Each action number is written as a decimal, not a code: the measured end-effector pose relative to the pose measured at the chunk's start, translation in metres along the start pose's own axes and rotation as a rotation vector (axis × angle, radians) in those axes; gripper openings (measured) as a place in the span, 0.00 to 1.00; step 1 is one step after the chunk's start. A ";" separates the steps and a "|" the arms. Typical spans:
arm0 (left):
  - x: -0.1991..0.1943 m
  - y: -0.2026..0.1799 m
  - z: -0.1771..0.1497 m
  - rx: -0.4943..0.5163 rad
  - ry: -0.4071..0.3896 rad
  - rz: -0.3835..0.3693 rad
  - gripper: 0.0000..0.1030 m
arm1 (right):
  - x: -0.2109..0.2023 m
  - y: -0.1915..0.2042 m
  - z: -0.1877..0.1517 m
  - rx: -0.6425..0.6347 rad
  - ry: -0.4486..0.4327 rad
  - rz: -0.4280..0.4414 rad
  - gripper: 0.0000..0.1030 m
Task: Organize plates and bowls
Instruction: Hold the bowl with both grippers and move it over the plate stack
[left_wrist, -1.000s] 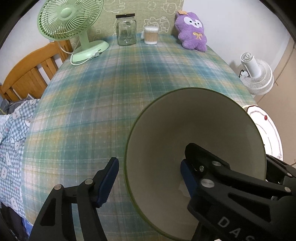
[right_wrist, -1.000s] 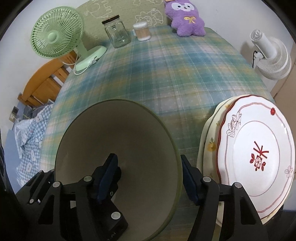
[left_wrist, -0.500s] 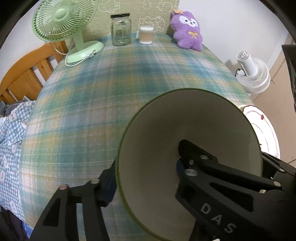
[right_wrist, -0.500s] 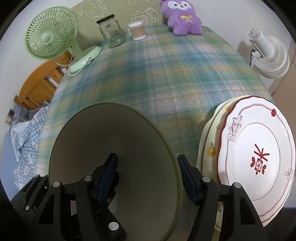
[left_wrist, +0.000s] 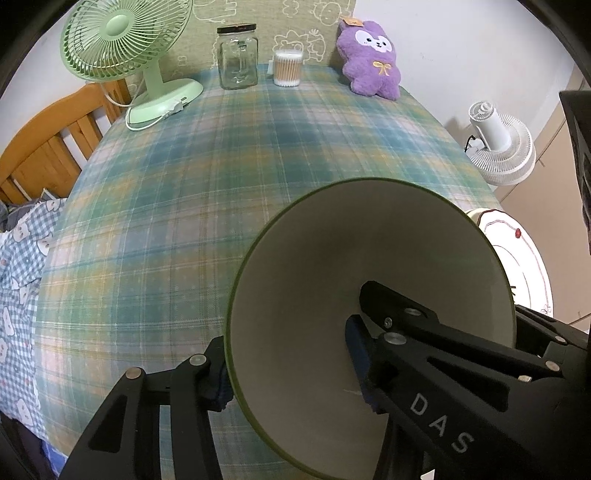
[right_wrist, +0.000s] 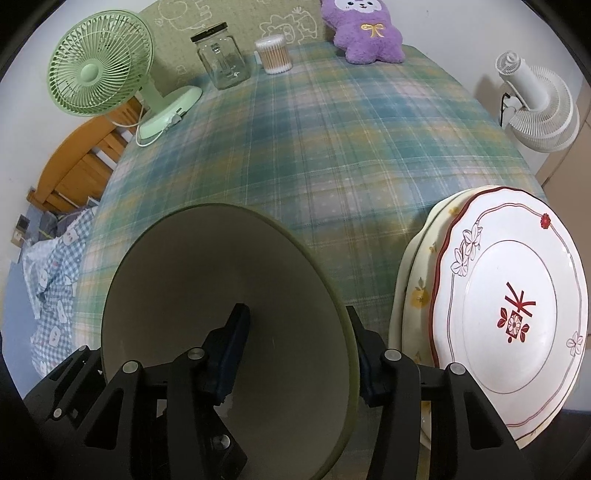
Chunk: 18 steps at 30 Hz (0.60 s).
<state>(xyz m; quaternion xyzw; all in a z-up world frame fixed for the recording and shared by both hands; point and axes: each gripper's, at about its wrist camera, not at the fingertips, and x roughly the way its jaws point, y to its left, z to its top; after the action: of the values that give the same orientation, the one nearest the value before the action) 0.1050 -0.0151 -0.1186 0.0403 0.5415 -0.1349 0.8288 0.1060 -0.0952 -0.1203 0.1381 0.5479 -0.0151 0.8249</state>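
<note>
A wide cream bowl with a green rim (left_wrist: 369, 258) (right_wrist: 221, 266) sits on the plaid tablecloth (left_wrist: 221, 184), close to the near edge. My left gripper (left_wrist: 288, 354) straddles its left wall, one pad outside against the rim and one inside. My right gripper (right_wrist: 295, 317) straddles the opposite wall the same way. Both sets of jaws are closing, with the bowl wall between the pads. To the right lies a white plate with red trim (right_wrist: 509, 314) (left_wrist: 524, 251), stacked on a cream plate with yellow flowers (right_wrist: 417, 295).
Along the table's far edge stand a green desk fan (left_wrist: 125, 48), a glass jar (left_wrist: 238, 55), a tub of cotton swabs (left_wrist: 287, 68) and a purple plush toy (left_wrist: 373, 61). A white fan (right_wrist: 535, 107) sits off to the right, a wooden chair (left_wrist: 44, 147) to the left.
Both grippers' jaws have narrowed onto the bowl's walls; the outer fingers now sit against the rim. The bowl and plates stay where they were.
</note>
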 end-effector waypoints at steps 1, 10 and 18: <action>0.000 0.000 0.000 -0.002 0.002 -0.001 0.52 | 0.000 0.000 0.000 0.001 0.002 0.001 0.52; -0.002 0.003 0.000 -0.008 0.012 -0.003 0.51 | -0.002 -0.001 0.001 0.006 0.015 0.005 0.52; -0.013 0.001 0.002 0.000 -0.008 -0.002 0.51 | -0.011 0.001 0.002 0.005 -0.003 0.007 0.52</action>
<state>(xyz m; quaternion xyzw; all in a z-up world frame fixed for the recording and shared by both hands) 0.1020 -0.0122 -0.1061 0.0392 0.5384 -0.1357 0.8308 0.1035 -0.0957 -0.1089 0.1422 0.5462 -0.0137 0.8254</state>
